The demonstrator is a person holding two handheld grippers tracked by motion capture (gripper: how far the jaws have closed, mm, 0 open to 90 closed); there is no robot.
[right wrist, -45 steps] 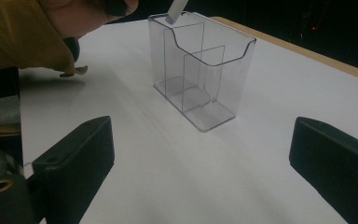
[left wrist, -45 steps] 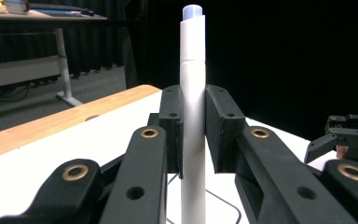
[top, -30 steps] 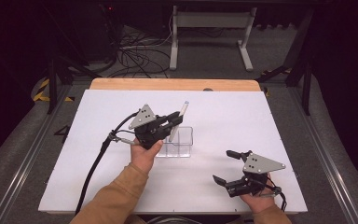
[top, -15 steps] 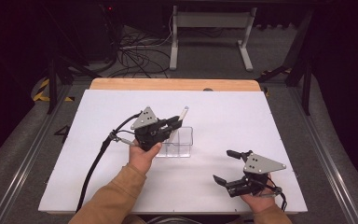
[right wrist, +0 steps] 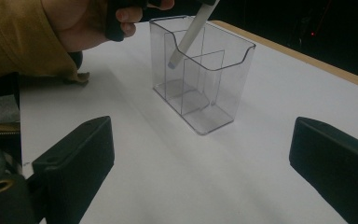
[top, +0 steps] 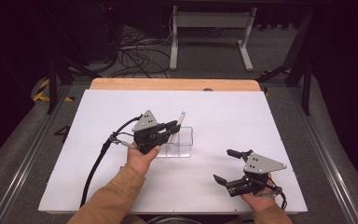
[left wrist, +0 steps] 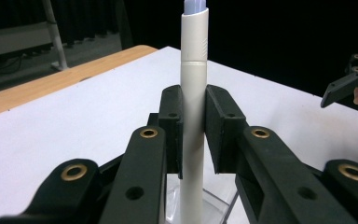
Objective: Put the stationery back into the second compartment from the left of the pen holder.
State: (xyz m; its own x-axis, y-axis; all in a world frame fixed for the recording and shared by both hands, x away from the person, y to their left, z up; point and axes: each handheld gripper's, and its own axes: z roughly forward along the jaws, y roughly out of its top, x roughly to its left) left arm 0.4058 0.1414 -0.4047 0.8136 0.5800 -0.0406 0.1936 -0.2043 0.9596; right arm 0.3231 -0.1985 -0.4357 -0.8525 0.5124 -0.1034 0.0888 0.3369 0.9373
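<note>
1. My left gripper [top: 171, 126] has tipped the pen [left wrist: 193, 93] steeper since a second ago.
2. Its fingers [left wrist: 219, 126] clamp the pen, tip inside the clear organizer [right wrist: 200, 70] (tilted, above one compartment).
3. My right gripper [top: 226, 165] rests on the table [top: 270, 121], fingers wide, empty, farther off.

No readable text, labels, brands or numbers on anything in view.

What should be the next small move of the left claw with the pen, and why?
Probably lower it a little further, then open. The left claw is shut on the white pen, whose lower tip already dips inside the rim of the clear divided holder but hangs tilted well above its floor. The right claw rests open, apart from it.
</note>
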